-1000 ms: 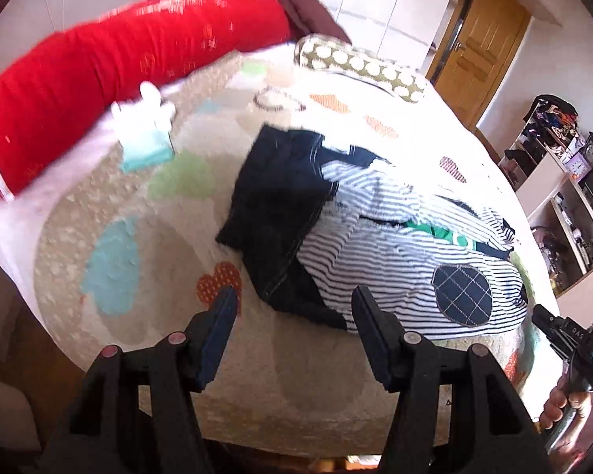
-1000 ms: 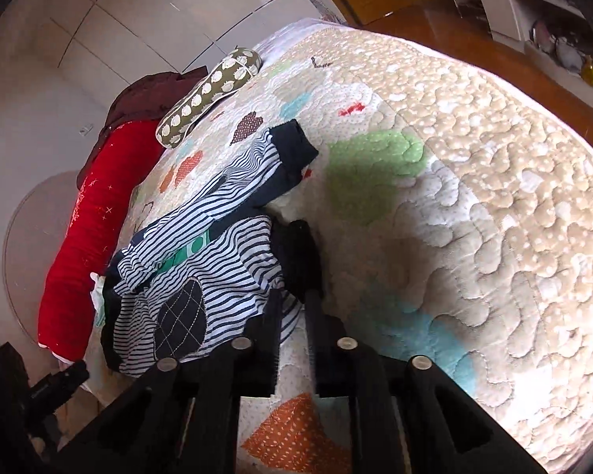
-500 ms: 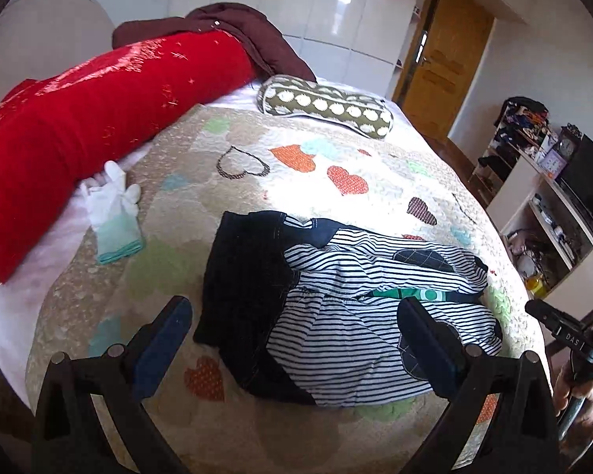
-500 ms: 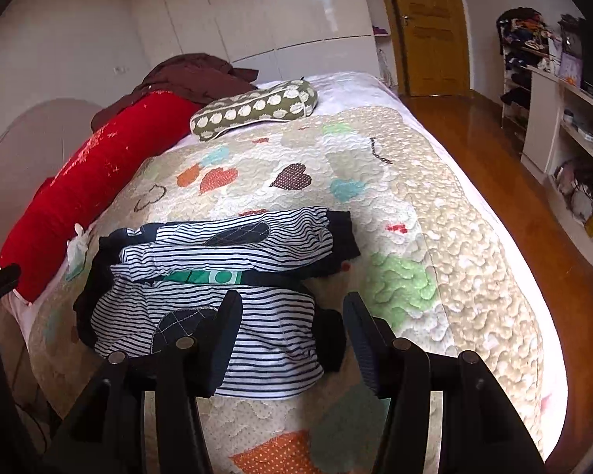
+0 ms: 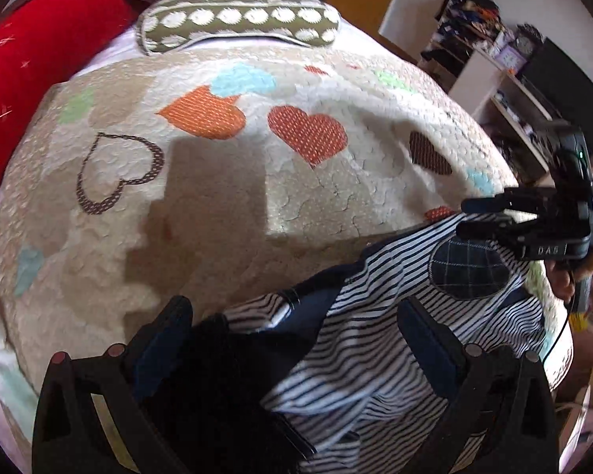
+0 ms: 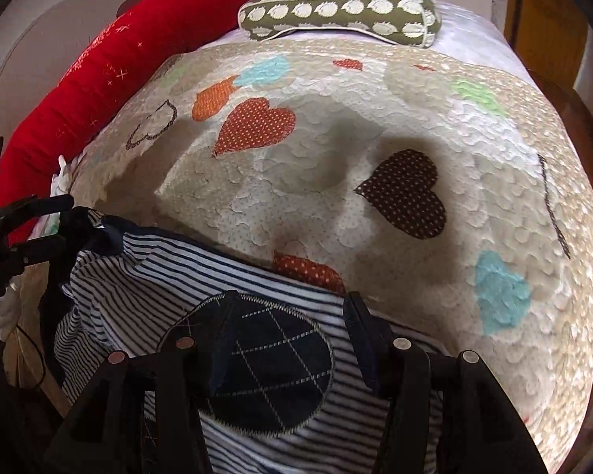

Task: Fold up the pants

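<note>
Pants (image 5: 379, 359) | left gripper (image 5: 296, 339) spread | right gripper (image 6: 288, 339) spread | wardrobe (image 5: 482, 19) left view only

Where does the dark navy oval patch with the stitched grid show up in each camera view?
Left wrist: the dark navy oval patch sits right of centre, beside the right claw.
Right wrist: the patch sits bottom centre.
Shared landmark: the olive spotted pillow at the top.

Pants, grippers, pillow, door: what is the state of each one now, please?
Pants: lying bunched on the quilt, not folded flat.
Left gripper: open, pants between its fingers.
Right gripper: open, over the knee patch.
Pillow: lying flat at the bed's far end.
Door: cannot tell.
</note>
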`<move>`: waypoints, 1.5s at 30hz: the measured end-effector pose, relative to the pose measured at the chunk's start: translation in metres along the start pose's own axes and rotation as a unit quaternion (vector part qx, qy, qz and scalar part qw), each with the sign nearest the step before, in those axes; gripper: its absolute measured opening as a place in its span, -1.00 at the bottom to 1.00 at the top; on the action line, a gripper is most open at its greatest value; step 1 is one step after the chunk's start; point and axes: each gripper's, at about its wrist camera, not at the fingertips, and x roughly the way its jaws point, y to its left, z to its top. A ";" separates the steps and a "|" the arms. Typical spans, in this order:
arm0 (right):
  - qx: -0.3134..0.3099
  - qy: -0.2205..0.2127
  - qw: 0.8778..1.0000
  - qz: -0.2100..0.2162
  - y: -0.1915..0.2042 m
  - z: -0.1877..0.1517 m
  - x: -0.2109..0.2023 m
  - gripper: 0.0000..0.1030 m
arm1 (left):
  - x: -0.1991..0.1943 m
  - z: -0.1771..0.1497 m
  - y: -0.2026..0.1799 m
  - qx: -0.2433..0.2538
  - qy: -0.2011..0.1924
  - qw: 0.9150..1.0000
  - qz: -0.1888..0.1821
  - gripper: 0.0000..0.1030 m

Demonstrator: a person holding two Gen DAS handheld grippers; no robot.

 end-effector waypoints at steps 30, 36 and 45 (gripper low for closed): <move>-0.091 -0.087 0.992 -0.015 0.085 -0.092 -0.113 -0.94 | -0.105 -0.091 -0.082 0.016 -0.082 0.996 0.030 -0.83; -0.049 -0.066 0.996 0.022 0.115 -0.172 -0.101 -0.93 | -0.081 -0.169 -0.089 -0.050 -0.055 0.997 0.025 -0.82; 0.039 -0.070 0.996 -0.034 0.093 -0.237 -0.088 -0.61 | -0.130 -0.203 -0.079 -0.073 -0.082 0.993 0.039 -0.77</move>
